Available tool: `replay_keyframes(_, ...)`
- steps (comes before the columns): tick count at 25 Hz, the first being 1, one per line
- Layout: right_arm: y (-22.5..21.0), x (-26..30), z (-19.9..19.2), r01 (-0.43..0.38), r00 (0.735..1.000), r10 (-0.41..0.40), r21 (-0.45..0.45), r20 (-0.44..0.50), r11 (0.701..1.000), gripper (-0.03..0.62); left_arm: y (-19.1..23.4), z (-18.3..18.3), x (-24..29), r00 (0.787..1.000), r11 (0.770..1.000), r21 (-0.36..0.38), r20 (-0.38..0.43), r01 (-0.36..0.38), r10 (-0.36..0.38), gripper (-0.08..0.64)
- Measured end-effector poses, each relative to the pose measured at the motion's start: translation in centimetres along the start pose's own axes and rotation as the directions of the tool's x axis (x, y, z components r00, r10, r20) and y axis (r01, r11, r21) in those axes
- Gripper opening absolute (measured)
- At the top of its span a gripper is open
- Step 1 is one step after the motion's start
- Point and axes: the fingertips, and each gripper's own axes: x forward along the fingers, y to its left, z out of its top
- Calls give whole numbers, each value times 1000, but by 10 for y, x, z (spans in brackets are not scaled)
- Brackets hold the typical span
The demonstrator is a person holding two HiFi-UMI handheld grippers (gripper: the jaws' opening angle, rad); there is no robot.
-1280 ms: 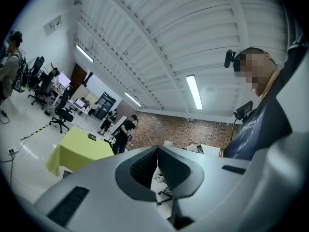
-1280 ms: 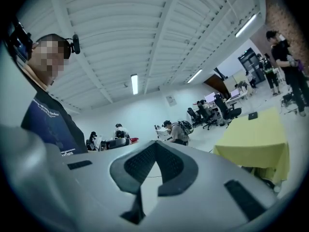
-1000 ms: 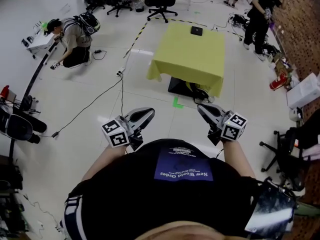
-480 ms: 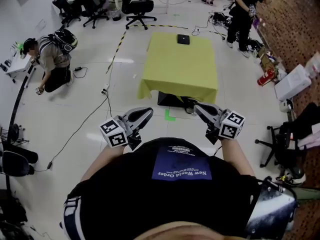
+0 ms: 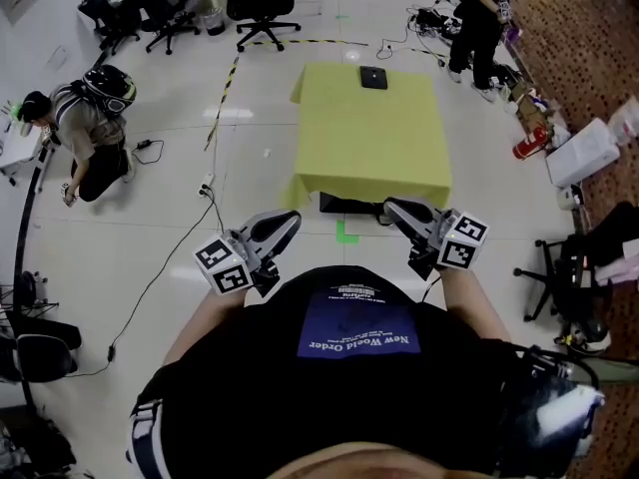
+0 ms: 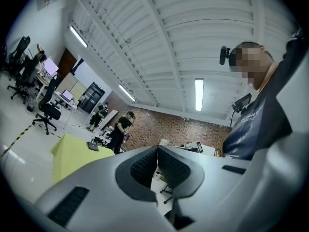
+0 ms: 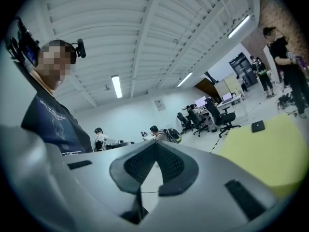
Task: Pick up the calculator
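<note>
The calculator (image 5: pixel 373 77), small, dark and flat, lies near the far edge of a table under a yellow cloth (image 5: pixel 374 143). It also shows in the left gripper view as the calculator (image 6: pixel 92 146) and in the right gripper view as the calculator (image 7: pixel 258 126). My left gripper (image 5: pixel 291 219) and right gripper (image 5: pixel 391 208) are held in front of my chest, well short of the table's near edge. Both point toward the table. The left gripper (image 6: pixel 157 149) and the right gripper (image 7: pixel 155 144) are shut with nothing between the pads.
A person kneels on the floor at the left (image 5: pixel 92 128), and another stands beyond the table's far right corner (image 5: pixel 479 18). Office chairs (image 5: pixel 265 6) stand at the back. A cable (image 5: pixel 170 252) runs over the floor. A green tape mark (image 5: pixel 345 233) lies before the table.
The table and calculator have come nearer and shifted in the head view as I walk toward them. Both grippers stay shut and keep their place before my chest.
</note>
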Motion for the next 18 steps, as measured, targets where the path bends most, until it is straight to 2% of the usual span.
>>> replay_keyframes(5,-33,27,12,-17,1000,17,23,16,1000,2,37,1,5,1000,999,-29,-16,-25,24,6)
replay_keyframes(9,-65,37,19,-49,999,48,36,14,998,8,58,5,26,999,999,-21,-20,-45,44,6)
replay_keyframes(14,-132,40,40,-98,995,96,43,25,994,8,91,17,75,995,995,15,-15,-94,94,6)
replay_keyframes(18,-193,37,76,-155,988,155,30,21,987,8,113,33,124,986,986,37,21,-164,164,6)
